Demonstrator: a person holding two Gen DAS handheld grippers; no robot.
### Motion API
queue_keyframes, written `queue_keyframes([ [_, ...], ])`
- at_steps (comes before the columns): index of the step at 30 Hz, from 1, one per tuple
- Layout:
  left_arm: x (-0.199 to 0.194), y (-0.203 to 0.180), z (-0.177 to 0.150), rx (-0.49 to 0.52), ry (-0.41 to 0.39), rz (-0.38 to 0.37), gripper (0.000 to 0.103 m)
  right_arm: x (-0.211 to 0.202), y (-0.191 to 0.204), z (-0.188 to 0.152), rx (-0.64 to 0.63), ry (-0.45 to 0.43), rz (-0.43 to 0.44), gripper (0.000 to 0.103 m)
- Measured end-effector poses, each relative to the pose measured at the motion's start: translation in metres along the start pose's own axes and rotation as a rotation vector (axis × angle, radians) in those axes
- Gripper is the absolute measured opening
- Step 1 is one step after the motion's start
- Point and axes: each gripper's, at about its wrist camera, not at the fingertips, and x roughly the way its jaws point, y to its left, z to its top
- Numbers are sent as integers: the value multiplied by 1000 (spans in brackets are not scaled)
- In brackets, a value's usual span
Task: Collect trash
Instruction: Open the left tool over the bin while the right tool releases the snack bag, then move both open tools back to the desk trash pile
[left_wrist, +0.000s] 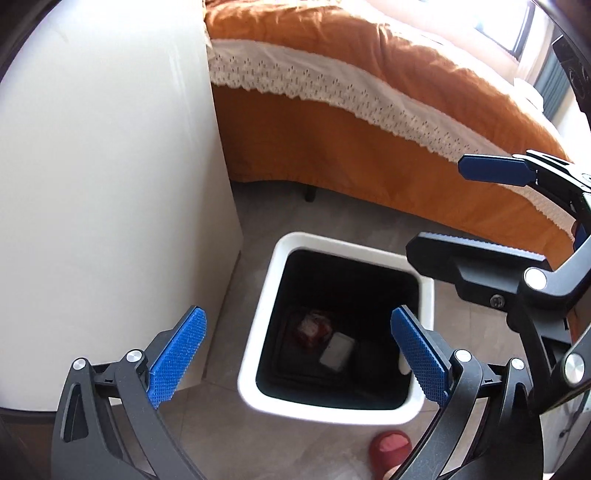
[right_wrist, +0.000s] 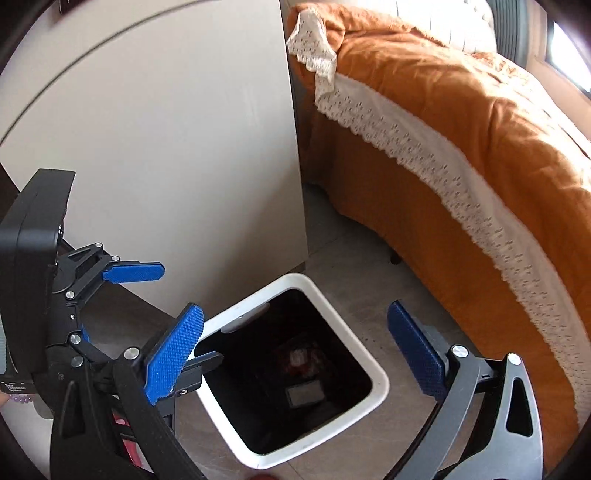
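Left gripper (left_wrist: 297, 360): jaws wide, empty, poised over bin (left_wrist: 258, 332), likely after a drop; right gripper (right_wrist: 295, 354): same, empty; trash: red wrapper (left_wrist: 312, 328) and pale packet (left_wrist: 336, 350) on bin floor; cabinet (left_wrist: 110, 184) beside; bed (left_wrist: 369, 147) behind

Each claw (left_wrist: 295, 354) has black linked arms, silver rivets and blue knurled pads (left_wrist: 177, 358); the right claw (right_wrist: 295, 354) looks the same.
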Motion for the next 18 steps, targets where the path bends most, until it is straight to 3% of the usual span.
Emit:
queue_keyframes([
  [9,-90,-6,33,9,-73,-9,99,-89,18,35,11,-55,-38,99],
  [18,-227,-16,70,10,-195,-6,99,-226,48,82,49,-189,-105,99],
])
